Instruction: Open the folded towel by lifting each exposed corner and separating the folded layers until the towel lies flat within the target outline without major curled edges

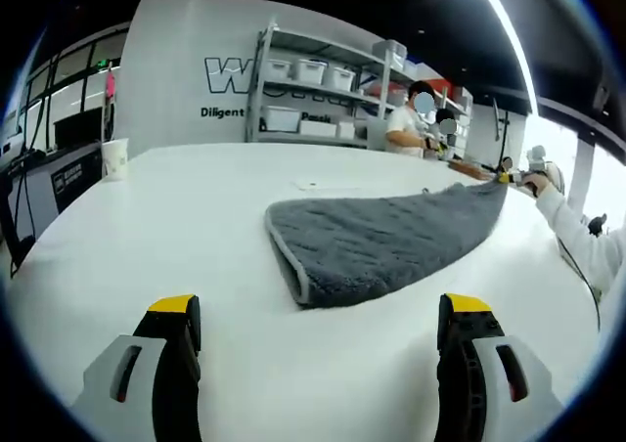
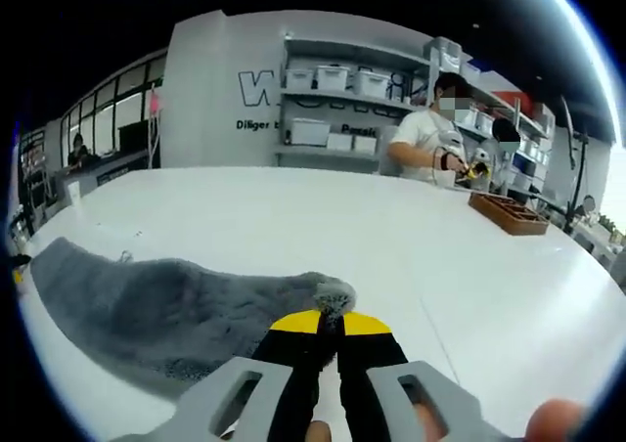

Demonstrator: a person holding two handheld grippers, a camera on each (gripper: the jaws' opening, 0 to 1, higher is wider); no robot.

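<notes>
A grey towel [image 1: 381,242] lies folded on the white table [image 1: 196,227], its thick doubled edge turned toward me at the left. My left gripper [image 1: 320,310] hovers low over the table in front of the towel, open, with nothing between its yellow-tipped jaws. At the towel's far right end, my right gripper [image 1: 514,178] pinches a corner and holds it slightly raised. In the right gripper view the gripper [image 2: 330,320] is shut on that fluffy corner [image 2: 333,293], and the rest of the towel [image 2: 156,305] stretches away to the left.
A paper cup [image 1: 114,156] stands near the table's far left edge. A wooden tray [image 2: 509,212] sits at the table's far side, where a person [image 2: 425,139] works. Shelves with white bins [image 1: 313,70] line the wall behind. A white sleeve [image 1: 577,242] reaches in from the right.
</notes>
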